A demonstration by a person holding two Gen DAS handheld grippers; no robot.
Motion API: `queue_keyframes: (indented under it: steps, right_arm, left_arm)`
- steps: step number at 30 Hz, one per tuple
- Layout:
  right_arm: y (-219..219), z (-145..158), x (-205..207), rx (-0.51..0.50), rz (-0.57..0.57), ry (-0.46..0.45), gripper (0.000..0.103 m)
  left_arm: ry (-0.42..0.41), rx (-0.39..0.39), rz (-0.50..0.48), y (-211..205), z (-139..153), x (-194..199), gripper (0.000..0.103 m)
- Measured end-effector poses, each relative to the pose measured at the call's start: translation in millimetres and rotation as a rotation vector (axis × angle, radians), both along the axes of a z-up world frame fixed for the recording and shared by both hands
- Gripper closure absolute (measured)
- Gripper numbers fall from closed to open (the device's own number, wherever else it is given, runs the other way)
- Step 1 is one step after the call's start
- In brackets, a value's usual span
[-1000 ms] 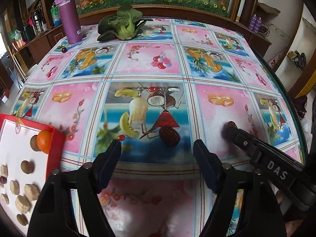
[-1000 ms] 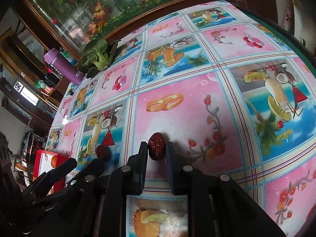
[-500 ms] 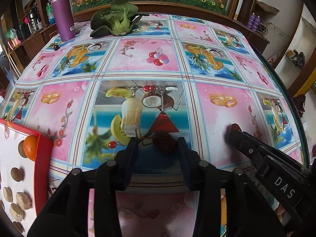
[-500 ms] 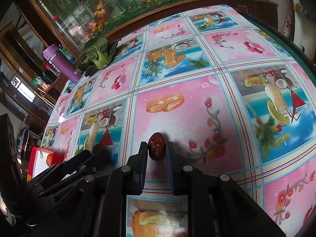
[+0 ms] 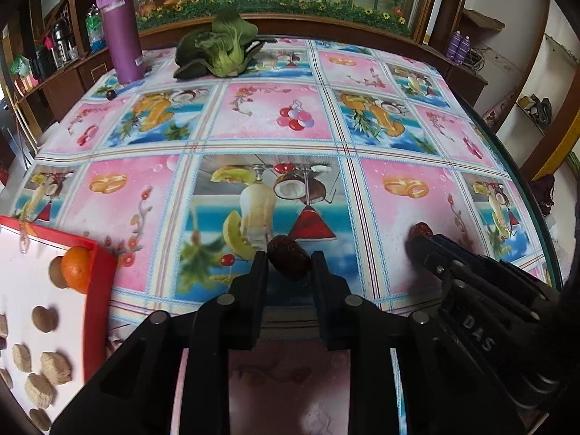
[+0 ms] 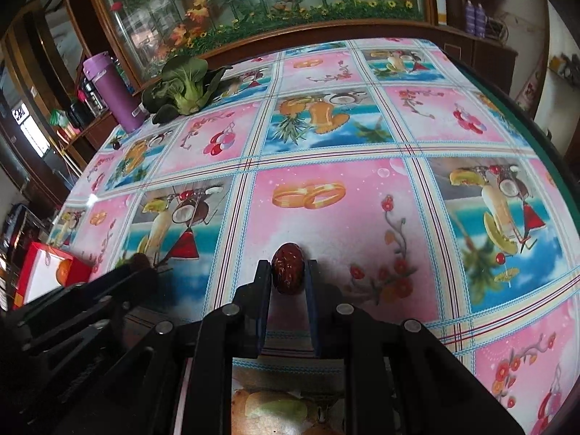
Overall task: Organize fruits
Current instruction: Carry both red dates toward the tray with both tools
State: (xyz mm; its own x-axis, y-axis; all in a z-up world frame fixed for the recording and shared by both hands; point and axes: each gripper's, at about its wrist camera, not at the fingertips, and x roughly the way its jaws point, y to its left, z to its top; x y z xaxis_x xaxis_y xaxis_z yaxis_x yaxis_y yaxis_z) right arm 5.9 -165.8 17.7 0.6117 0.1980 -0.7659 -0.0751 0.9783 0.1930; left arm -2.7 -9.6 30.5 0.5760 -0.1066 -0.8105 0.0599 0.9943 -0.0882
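Note:
A dark red date (image 5: 289, 261) sits pinched between the fingers of my left gripper (image 5: 289, 266), which is shut on it low over the patterned tablecloth. My right gripper (image 6: 288, 272) is shut on a second wrinkled red date (image 6: 287, 273). In the left wrist view that second date (image 5: 420, 231) shows at the tip of the right gripper, to the right. A red-rimmed white box (image 5: 99, 275) at the left holds an orange (image 5: 76, 269) and several walnuts (image 5: 45, 319). From the right wrist view the box (image 6: 36, 272) lies far left behind the left gripper.
A purple bottle (image 5: 122, 50) and a green leafy cabbage (image 5: 217, 52) stand at the table's far side. A small dark fruit (image 5: 110, 95) lies near the bottle. The table's curved glass edge (image 5: 522, 195) runs down the right. Shelves and cabinets surround the table.
My left gripper moved forward over the date and closed its fingers on it. The right gripper stayed shut on its date, and its view rose and turned slightly.

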Motion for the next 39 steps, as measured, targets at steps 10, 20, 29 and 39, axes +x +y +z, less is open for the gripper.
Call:
queue_keyframes:
  steps: [10, 20, 29, 39]
  right_arm:
    - [13, -2, -5, -0.074, 0.022, -0.049, 0.086]
    - [22, 8, -32, -0.085, -0.028, -0.059, 0.086]
    - [57, 30, -68, -0.127, 0.029, -0.111, 0.086]
    - [102, 35, -94, -0.169, 0.115, -0.135, 0.086]
  left_arm:
    - [-0.106, 0.056, 0.010, 17, 31, -51, 0.077]
    - [-0.149, 0.045, -0.009, 35, 45, -90, 0.077]
    - [-0.169, 0.025, -0.003, 51, 49, -120, 0.077]
    - [-0.208, 0.019, 0.041, 79, 60, -148, 0.077]
